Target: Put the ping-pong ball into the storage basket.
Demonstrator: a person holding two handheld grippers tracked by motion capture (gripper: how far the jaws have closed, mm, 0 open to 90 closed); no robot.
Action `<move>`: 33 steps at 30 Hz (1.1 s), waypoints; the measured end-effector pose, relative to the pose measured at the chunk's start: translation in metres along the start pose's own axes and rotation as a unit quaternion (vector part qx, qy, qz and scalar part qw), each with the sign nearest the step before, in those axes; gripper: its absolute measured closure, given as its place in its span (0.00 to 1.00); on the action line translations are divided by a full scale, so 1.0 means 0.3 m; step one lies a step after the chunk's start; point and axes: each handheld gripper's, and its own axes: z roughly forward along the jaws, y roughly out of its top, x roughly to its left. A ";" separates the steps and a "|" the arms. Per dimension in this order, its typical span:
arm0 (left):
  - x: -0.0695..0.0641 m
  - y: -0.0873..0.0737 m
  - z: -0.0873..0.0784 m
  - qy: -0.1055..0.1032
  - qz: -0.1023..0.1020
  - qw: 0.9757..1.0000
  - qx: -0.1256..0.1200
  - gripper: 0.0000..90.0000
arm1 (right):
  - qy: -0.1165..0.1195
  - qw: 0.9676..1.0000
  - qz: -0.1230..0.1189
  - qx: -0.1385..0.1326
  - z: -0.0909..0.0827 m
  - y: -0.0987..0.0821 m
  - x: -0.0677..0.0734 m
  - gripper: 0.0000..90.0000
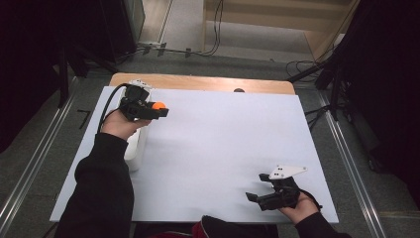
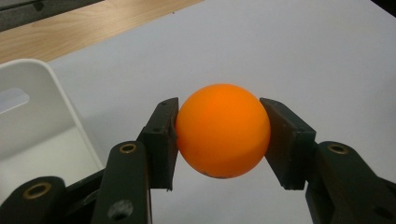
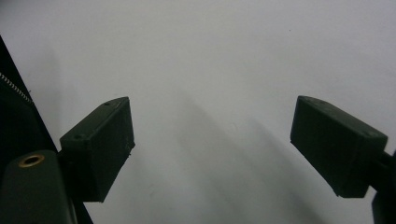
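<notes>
From the high view, your left gripper [image 1: 159, 112] is held above the far left part of the white tabletop [image 1: 223, 148], and a small orange ball [image 1: 158, 105] sits at its tip. A white bin [image 1: 135, 145] lies under your left hand [image 1: 119, 124], along the tabletop's left edge. Your right gripper [image 1: 257, 187] rests low near the front right corner, its jaws spread apart and pointing left, with a grey three-cornered plate [image 1: 286, 171] on top. From this height you cannot tell how firmly the ball is gripped.

The left gripper view settles that: your left gripper [image 2: 223, 135] has its jaws clamped on the orange ball [image 2: 223, 130], one pad pressed to each side, with the ball above the white surface. To the left of the jaws you see the rounded corner and inside of the white bin [image 2: 42, 121], and beyond it a strip of bare wood.

In the right gripper view, your right gripper [image 3: 212, 135] has its jaws wide apart with plain white tabletop [image 3: 210, 56] between and beyond them.
</notes>
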 end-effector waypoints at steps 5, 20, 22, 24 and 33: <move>0.014 -0.005 -0.004 0.013 -0.002 1.000 0.003 0.56 | 0.000 1.000 0.000 0.000 0.001 0.000 0.000 0.14; 0.052 -0.022 -0.040 0.030 -0.013 0.999 0.006 0.56 | 0.001 1.000 0.001 0.002 0.000 -0.001 0.001 0.14; 0.055 -0.024 -0.043 0.031 -0.016 0.999 0.003 0.56 | -0.002 1.000 -0.001 -0.002 -0.001 0.000 0.001 0.14; 0.062 -0.027 -0.049 0.032 -0.017 0.999 0.002 0.56 | -0.002 1.000 -0.002 -0.004 -0.002 0.001 0.000 0.14; 0.105 -0.049 -0.075 0.051 -0.033 0.998 0.003 0.56 | -0.002 1.000 -0.003 -0.005 -0.003 0.001 0.001 0.14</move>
